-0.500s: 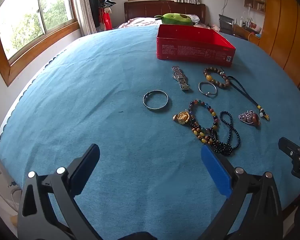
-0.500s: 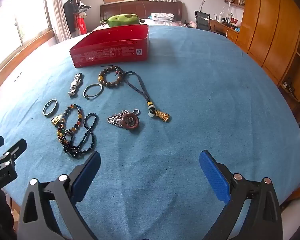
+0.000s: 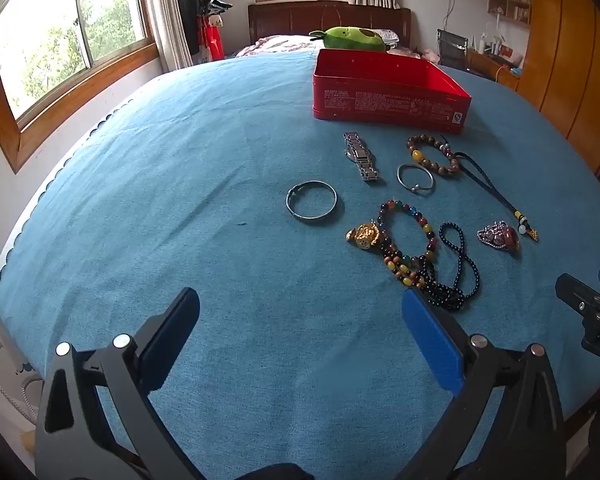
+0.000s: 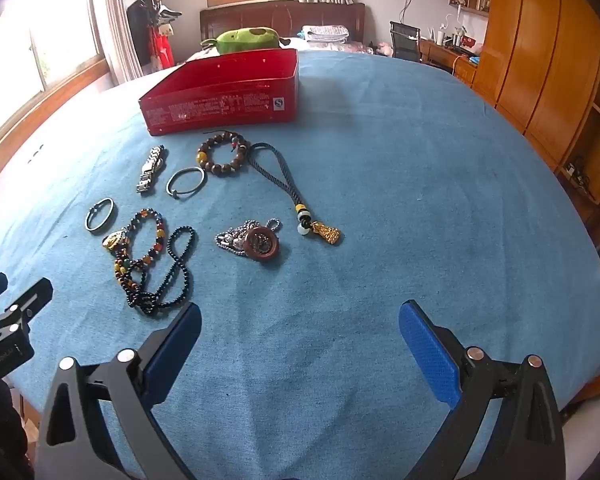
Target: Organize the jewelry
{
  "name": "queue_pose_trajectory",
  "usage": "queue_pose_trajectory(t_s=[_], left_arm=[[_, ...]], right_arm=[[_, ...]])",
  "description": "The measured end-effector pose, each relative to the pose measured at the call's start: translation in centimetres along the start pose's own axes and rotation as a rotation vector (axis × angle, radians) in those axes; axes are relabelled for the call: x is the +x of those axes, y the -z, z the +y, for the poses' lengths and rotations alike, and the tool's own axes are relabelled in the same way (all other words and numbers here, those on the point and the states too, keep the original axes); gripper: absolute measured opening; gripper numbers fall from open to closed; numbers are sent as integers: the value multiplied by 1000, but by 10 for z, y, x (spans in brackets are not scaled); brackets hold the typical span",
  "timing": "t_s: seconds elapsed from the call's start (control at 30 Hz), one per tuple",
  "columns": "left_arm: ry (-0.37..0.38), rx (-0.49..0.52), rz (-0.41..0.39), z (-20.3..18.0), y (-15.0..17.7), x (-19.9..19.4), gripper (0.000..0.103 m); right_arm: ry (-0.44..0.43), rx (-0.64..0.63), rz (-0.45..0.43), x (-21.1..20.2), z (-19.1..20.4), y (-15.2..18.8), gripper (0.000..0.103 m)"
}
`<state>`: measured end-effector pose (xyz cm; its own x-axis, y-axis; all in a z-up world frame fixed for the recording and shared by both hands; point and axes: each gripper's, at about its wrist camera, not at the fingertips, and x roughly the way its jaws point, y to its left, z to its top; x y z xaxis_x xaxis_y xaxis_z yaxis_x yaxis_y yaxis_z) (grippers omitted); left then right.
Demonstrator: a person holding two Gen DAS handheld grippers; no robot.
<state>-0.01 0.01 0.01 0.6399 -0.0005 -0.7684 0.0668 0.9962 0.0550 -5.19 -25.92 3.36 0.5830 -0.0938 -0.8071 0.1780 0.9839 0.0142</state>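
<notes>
Jewelry lies on a blue cloth before an open red tin box (image 3: 388, 96) (image 4: 224, 104). There is a silver bangle (image 3: 311, 201) (image 4: 99, 215), a metal watch (image 3: 361, 156) (image 4: 151, 168), a thin silver ring bracelet (image 3: 415, 178) (image 4: 186, 182), a brown bead bracelet (image 3: 432, 155) (image 4: 222, 154), a coloured bead bracelet with gold charm (image 3: 404, 236) (image 4: 140, 240), a black bead necklace (image 3: 456, 264) (image 4: 172, 272), a red-and-silver pendant (image 3: 498, 236) (image 4: 254, 240) and a cord with gold charm (image 4: 300, 196). My left gripper (image 3: 300, 328) and right gripper (image 4: 300, 332) are open and empty, near the front edge.
The blue cloth (image 3: 180, 200) covers a round table. A green plush toy (image 3: 354, 38) lies on a bed behind the box. Windows are at the left, wooden cabinets (image 4: 540, 60) at the right. The right gripper's body (image 3: 592, 316) shows at the left wrist view's right edge.
</notes>
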Motion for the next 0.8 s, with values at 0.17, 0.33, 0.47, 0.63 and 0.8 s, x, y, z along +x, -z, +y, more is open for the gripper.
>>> queue_pose_trajectory(t_s=[0.17, 0.33, 0.47, 0.63, 0.8], left_arm=[[1, 0, 1, 0, 0, 0, 100], [0, 0, 2, 1, 0, 0, 100], [0, 1, 4, 0, 0, 1, 100], [0, 1, 4, -1, 0, 0, 100], [1, 1, 5, -1, 0, 1, 100]], right_arm=[[1, -1, 0, 0, 1, -1, 99], [0, -2, 0, 0, 0, 0, 99], [0, -1, 1, 1, 0, 0, 99], [-1, 0, 1, 0, 2, -1, 99], [0, 0, 1, 0, 2, -1, 99]])
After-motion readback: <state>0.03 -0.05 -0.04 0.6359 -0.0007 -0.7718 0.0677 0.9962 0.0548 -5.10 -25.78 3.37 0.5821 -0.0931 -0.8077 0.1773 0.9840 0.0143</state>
